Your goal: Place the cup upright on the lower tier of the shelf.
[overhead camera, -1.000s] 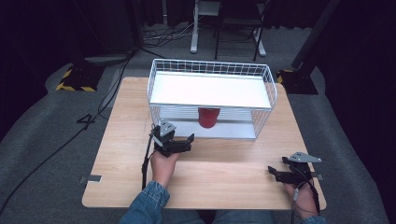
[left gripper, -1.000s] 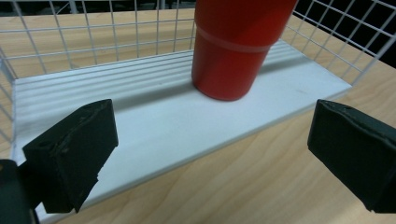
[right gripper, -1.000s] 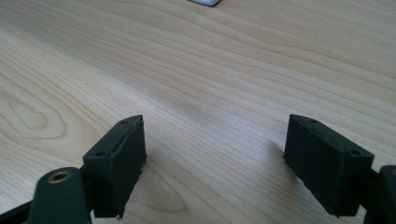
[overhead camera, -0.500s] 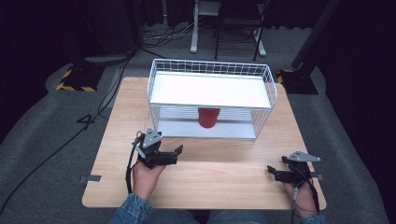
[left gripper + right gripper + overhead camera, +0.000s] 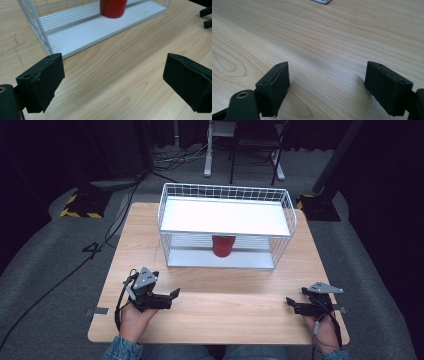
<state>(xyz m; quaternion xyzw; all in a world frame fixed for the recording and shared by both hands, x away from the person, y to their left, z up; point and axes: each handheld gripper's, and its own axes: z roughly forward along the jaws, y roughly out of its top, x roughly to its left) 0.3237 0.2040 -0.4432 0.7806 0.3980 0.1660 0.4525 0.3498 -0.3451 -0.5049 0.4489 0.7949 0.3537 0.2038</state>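
From above, my left gripper (image 5: pixel 172 296) and my right gripper (image 5: pixel 291 303) rest near the front edge of the pale wooden table (image 5: pixel 210 320), well apart from each other. The red plastic cup (image 5: pixel 223 245) stands upright on the lower shelf of the white wire rack (image 5: pixel 225 195), beneath its white top board.

Along my left jaws, both black pads are spread wide with nothing between them; the cup (image 5: pixel 113 8) sits ahead on the white shelf (image 5: pixel 82 32).

Along my right jaws, the pads are equally wide apart and empty, over bare wood.

I judge the cup's placing done, with both hands free; if anything is left, it is only to settle them.
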